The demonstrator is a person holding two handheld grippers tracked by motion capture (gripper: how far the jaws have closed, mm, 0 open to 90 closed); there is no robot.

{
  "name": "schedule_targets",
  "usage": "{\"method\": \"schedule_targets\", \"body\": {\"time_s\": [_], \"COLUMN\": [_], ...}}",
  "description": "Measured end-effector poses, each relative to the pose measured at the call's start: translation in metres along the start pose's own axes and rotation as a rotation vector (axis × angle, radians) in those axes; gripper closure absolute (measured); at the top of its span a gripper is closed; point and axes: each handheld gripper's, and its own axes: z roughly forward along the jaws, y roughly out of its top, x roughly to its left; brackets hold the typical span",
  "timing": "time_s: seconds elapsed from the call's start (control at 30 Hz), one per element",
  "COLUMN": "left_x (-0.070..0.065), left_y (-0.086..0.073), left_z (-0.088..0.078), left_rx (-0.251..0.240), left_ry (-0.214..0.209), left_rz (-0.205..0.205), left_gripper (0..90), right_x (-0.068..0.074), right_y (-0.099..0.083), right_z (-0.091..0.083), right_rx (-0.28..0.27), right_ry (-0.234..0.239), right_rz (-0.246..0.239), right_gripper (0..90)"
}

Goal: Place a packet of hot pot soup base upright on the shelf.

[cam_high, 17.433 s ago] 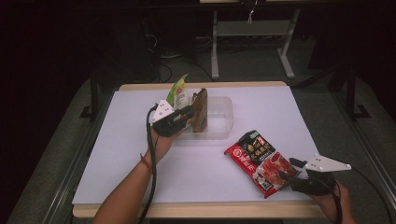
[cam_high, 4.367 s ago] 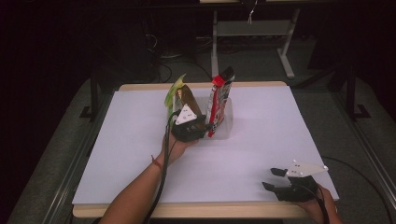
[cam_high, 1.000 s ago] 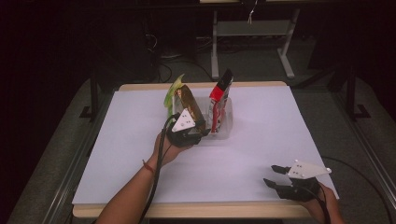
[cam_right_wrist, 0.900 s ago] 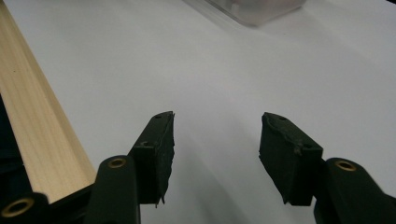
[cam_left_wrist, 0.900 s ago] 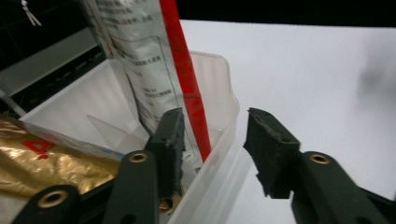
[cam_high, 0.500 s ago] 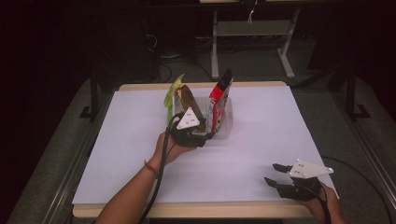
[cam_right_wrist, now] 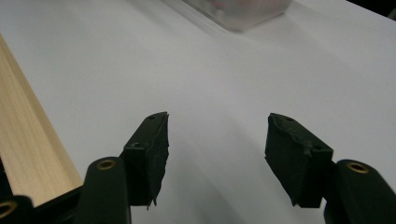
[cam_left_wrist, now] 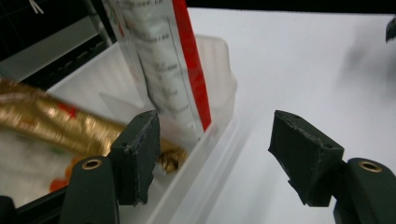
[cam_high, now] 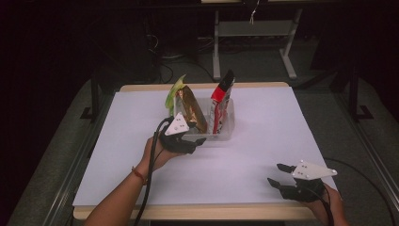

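Nearest, well short of the clear bin [cam_high: 226, 134], the right gripper [cam_high: 278, 174] has just been opening and holds nothing. At the bin's near rim the left gripper [cam_high: 200, 142] has likewise just spread, empty. Inside stand the gold packet [cam_high: 192, 109], green packet [cam_high: 175, 92] and red-and-white packet [cam_high: 220, 101]. Judging by its lean, a careless withdrawal could snag the rim and topple the red-and-white one.

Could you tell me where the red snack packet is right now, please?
In the high view the red snack packet stands upright in the right half of the clear tub, right of the gold packet, near the table's far edge.
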Motion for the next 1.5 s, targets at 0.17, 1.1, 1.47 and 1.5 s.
{"method": "schedule_targets", "body": {"time_s": [0.17,1.1,1.47,1.5], "left_x": [-0.001,0.004,0.011,0.011], "left_y": [-0.012,-0.077,-0.102,-0.105], "left_z": [-0.011,-0.077,-0.098,-0.1], "left_rx": [0.027,0.08,0.076,0.073], "left_ry": [0.028,0.117,0.149,0.144], "left_rz": [0.021,0.038,-0.016,-0.031], "left_gripper": [30.8,29.5,28.6,28.7], "right_x": [0.0,-0.002,-0.004,-0.004], "right_y": [0.0,-0.005,-0.007,-0.007], "right_z": [0.0,0.0,0.002,0.002], "right_rx": [0.003,0.01,0.016,0.017], "right_ry": [-0.01,-0.067,-0.071,-0.07], "right_rz": [-0.003,-0.024,-0.027,-0.025], "right_gripper": [38.5,35.1,34.7,34.8]}}
